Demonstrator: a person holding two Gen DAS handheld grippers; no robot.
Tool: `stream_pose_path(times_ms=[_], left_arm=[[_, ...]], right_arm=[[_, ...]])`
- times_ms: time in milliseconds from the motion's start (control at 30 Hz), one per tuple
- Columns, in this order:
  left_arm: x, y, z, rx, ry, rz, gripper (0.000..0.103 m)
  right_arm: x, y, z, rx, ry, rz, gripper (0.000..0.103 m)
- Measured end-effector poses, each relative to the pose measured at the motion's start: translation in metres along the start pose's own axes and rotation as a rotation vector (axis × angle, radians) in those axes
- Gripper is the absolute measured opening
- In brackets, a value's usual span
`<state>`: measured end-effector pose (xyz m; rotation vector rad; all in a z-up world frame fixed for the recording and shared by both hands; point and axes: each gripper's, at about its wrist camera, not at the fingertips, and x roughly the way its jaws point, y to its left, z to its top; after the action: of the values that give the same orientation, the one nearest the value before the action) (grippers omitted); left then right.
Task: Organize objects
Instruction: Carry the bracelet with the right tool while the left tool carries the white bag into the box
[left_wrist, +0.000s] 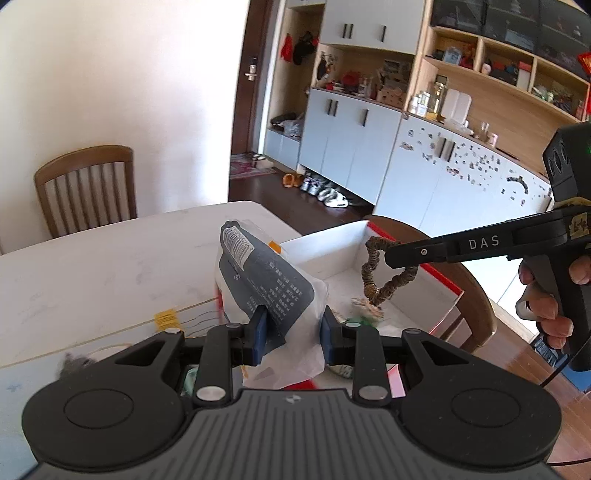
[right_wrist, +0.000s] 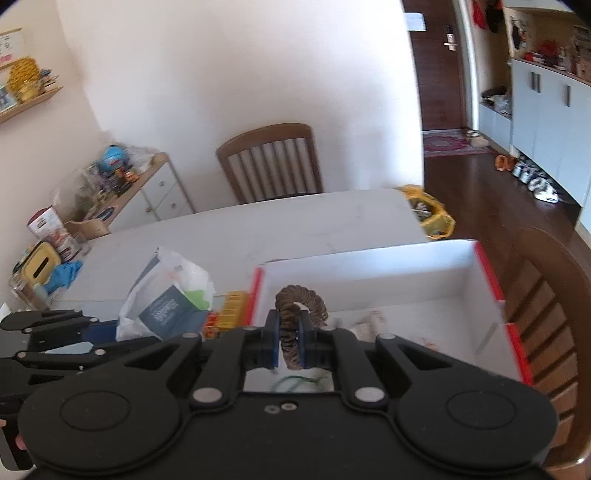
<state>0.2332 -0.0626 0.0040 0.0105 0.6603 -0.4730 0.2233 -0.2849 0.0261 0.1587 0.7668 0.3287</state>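
Note:
My left gripper (left_wrist: 291, 332) is shut on a white plastic bag (left_wrist: 295, 321) that holds a dark grey printed packet (left_wrist: 258, 273), lifted above the table. In the right wrist view the same bag (right_wrist: 166, 295) hangs left of the box, with the left gripper (right_wrist: 92, 332) behind it. My right gripper (right_wrist: 289, 343) is shut on a brown scrunchie (right_wrist: 299, 306), a twisted fabric loop, held over the white box (right_wrist: 369, 266). The left wrist view shows the scrunchie (left_wrist: 380, 273) dangling from the right gripper (left_wrist: 391, 256) above the box (left_wrist: 332, 254), which has red edges and small items on its floor.
The white marble table (right_wrist: 295, 218) carries yellow and red packets (right_wrist: 229, 314) beside the box. Wooden chairs stand at the far side (right_wrist: 269, 162) and the right (right_wrist: 546, 295). A yellow bin (right_wrist: 432, 214) sits past the table corner. Cluttered shelves (right_wrist: 107, 177) lie left.

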Motion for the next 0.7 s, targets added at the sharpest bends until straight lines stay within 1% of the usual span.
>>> stream_pose_path(times_ms=[133, 267, 400, 600, 700], left_arm=[[0.02, -0.018, 0.006, 0.011, 0.017, -0.019, 0.028], [0.037, -0.036, 0.009, 0.034, 0.024, -0.023, 0.028], [0.056, -0.049, 0.011, 0.031, 0.038, -0.035, 0.028], [0.094, -0.06, 0.017, 0.004, 0.076, -0.069, 0.028], [0.111, -0.065, 0.019, 0.007, 0.088, -0.083, 0.028]], right_arm=[[-0.004, -0.024, -0.003, 0.011, 0.0, -0.034, 0.008], [-0.004, -0.044, -0.008, 0.019, 0.009, -0.055, 0.008], [-0.004, -0.066, -0.014, 0.013, 0.027, -0.076, 0.008], [0.007, -0.08, -0.026, -0.035, 0.074, -0.115, 0.008], [0.017, -0.083, -0.03, -0.066, 0.1, -0.136, 0.008]])
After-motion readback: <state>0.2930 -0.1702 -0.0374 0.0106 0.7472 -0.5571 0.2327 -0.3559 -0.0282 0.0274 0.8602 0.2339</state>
